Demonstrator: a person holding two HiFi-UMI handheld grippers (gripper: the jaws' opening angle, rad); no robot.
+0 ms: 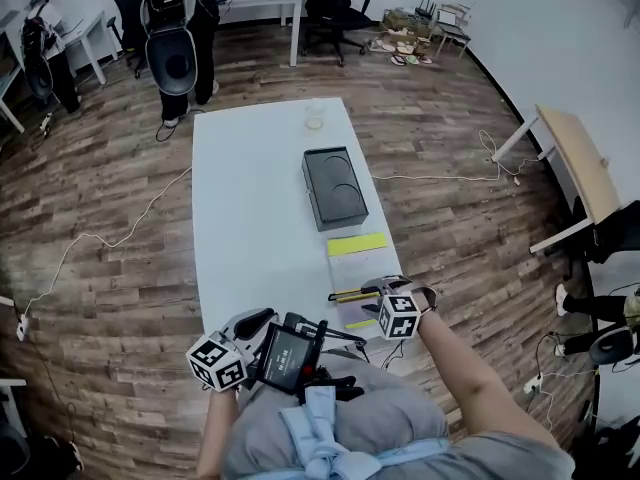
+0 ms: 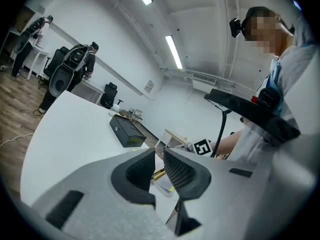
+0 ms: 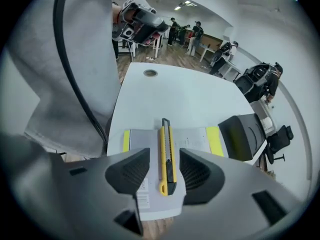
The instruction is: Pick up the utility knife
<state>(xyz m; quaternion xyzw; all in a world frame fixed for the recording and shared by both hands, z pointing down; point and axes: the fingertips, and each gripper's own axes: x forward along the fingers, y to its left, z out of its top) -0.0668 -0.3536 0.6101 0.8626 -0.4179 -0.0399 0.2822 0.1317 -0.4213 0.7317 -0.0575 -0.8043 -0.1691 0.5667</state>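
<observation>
The utility knife [image 1: 352, 294] is yellow and black and lies on a white sheet with yellow edge strips [image 1: 360, 264] near the front right corner of the white table [image 1: 250, 208]. My right gripper [image 1: 374, 287] points down over it and is open. In the right gripper view the knife [image 3: 166, 159] lies lengthwise between the two jaws of the right gripper [image 3: 164, 157], and neither pad touches it. My left gripper [image 1: 260, 319] hovers at the table's front edge, apart from the knife. In its own view the left gripper [image 2: 158, 154] is shut with nothing in it.
A black box [image 1: 334, 186] stands on the table beyond the sheet, and a small clear cup [image 1: 315, 118] at the far end. A person [image 1: 180, 38] stands past the table. A wooden side table [image 1: 575, 163] is at the right. Cables lie on the floor.
</observation>
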